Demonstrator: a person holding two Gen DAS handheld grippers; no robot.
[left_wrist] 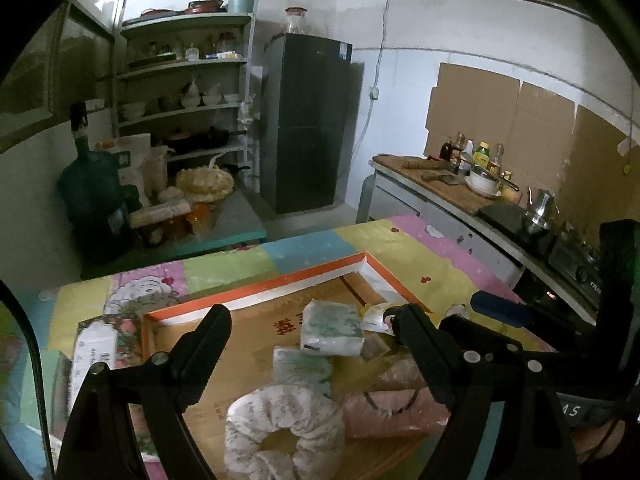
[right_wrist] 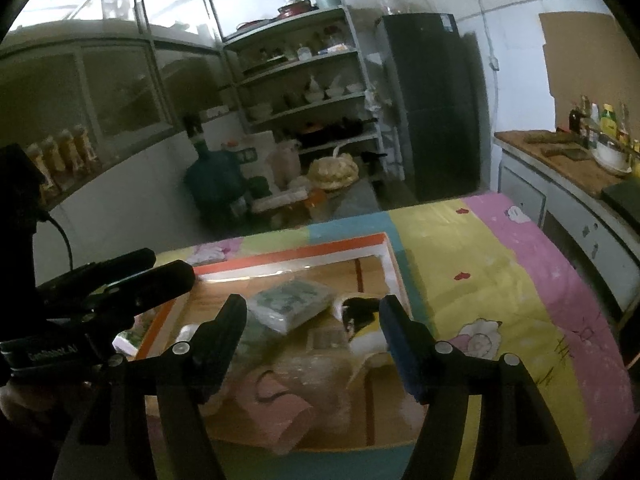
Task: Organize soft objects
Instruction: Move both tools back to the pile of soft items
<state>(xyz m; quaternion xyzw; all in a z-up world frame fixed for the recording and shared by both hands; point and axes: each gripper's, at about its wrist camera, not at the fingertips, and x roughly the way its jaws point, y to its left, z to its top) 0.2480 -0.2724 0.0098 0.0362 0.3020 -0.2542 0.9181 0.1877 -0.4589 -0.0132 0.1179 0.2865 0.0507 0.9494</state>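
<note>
We see a table under a patchwork cloth (left_wrist: 404, 248), and on it a shallow cardboard box (left_wrist: 256, 294) with an orange rim. Inside the box lie a pink bundle (left_wrist: 394, 410), a white cloth ring (left_wrist: 282, 428) and two tissue packs (left_wrist: 332, 328). Above the box, our left gripper (left_wrist: 316, 334) and right gripper (right_wrist: 312, 322) both stand wide apart, holding nothing.

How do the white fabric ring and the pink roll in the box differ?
Shape: the white fabric ring is a closed, ruched loop with an open middle; the pink roll is a lying tube.
Look: the ring is white with a faint speckled print; the roll is plain pink with a dark curved line on it.
Place: the ring lies nearer the left wrist camera, the roll beside it.
Both look soft and lie in the orange-rimmed box.
</note>
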